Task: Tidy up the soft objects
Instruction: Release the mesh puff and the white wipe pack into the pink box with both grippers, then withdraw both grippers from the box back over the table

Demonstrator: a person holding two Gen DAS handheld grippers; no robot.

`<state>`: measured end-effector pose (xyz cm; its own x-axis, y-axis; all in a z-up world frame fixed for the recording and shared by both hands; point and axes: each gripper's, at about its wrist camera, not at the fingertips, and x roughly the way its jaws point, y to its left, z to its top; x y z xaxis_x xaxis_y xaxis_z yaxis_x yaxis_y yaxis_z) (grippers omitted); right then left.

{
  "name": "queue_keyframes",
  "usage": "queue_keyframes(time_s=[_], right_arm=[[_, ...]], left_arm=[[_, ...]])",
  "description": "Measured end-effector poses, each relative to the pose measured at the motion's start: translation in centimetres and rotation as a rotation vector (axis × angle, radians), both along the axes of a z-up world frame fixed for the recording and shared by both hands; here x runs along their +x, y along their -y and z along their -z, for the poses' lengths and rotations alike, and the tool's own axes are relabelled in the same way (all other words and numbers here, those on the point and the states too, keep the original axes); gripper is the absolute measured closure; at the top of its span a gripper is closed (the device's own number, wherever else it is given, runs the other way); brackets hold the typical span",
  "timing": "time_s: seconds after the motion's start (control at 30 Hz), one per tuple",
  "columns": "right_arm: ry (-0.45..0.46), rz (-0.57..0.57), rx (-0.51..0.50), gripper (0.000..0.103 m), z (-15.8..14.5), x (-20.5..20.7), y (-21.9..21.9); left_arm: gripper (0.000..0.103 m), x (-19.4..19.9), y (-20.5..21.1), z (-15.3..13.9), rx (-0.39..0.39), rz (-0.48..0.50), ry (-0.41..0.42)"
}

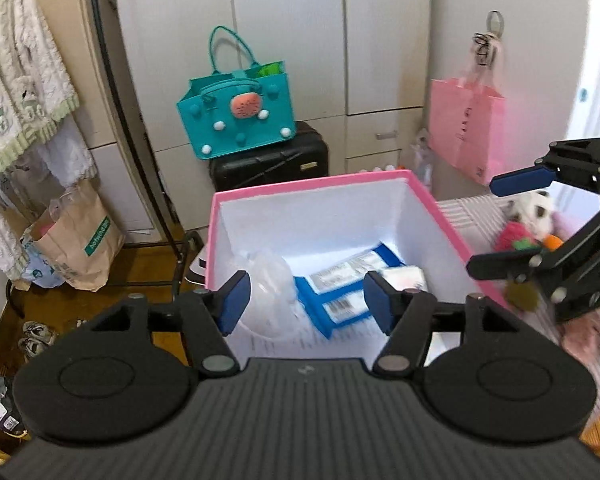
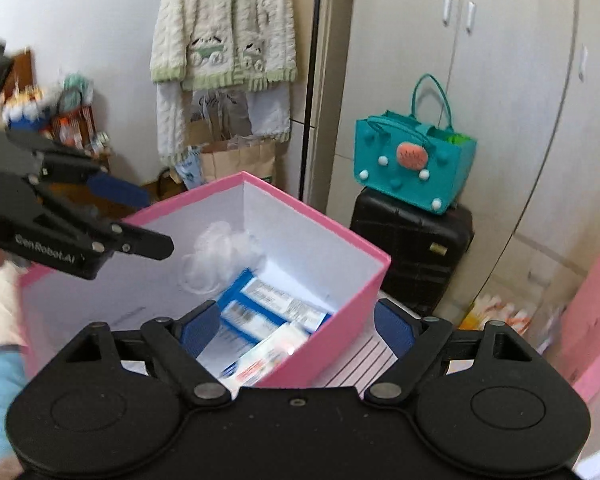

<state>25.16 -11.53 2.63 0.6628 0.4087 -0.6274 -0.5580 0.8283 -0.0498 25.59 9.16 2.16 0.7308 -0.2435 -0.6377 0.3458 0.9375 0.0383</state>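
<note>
The left tongs (image 1: 304,300) hang open above the pink box (image 1: 284,193), their blue pads apart and gripping nothing. The box is open-topped with white inner walls. Inside it lie blue packs (image 1: 336,296) with white barcode labels, a crumpled clear bag (image 1: 270,292) by the left wall, and a white packet (image 1: 406,276) beside the right pad.

The right tongs (image 1: 488,226) are open too and empty, held to the right of the box over a striped cloth (image 1: 472,210). Beyond them on that cloth sits a plush toy (image 1: 530,220), white and black with a red and orange part, outside the box.

From the right wrist, the right tongs (image 2: 296,330) straddle the box's near corner.

Behind, a teal bag (image 1: 236,120) sits on a black case (image 1: 270,160), and a pink paper bag (image 1: 466,128) hangs at right.
</note>
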Motion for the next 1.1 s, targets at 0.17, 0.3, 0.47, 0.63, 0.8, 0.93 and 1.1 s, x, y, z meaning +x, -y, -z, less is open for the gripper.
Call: queue_keyframes(time_s=[0.17,0.3,0.47,0.63,0.8,0.93,1.1], right_arm=[[-0.032,0.023,0.097,0.016,-2.2,-3.3,2.8],[-0.061,0.044,0.146,0.016,-3.2,-5.3,5.0],[-0.070,0.080,0.176,0.016,-3.7,-7.9,7.7],[-0.050,0.099,0.174,0.016,-4.2,-11.1,9.9],[-0.003,0.123,0.175,0.016,-4.7,-14.5,12.3],[0.015,0.140,0.172,0.016,-4.5,-16.5,13.9],[0.034,0.145,0.159,0.016,-3.4,-18.9,15.2]], left_arm=[[0.039,-3.5,1.0,-1.8,-0.011,0.070,0.002],[0.036,-6.5,1.9,-3.2,-0.024,0.177,-0.008],[0.035,-9.9,3.8,-4.3,-0.007,0.283,0.014],[0.032,-12.6,6.0,-5.1,0.007,0.363,0.059],[0.032,-14.5,8.2,-4.8,0.030,0.425,0.050],[0.032,-15.8,9.8,-4.3,0.056,0.460,0.038],[0.032,-16.6,11.5,-3.4,0.077,0.488,0.019]])
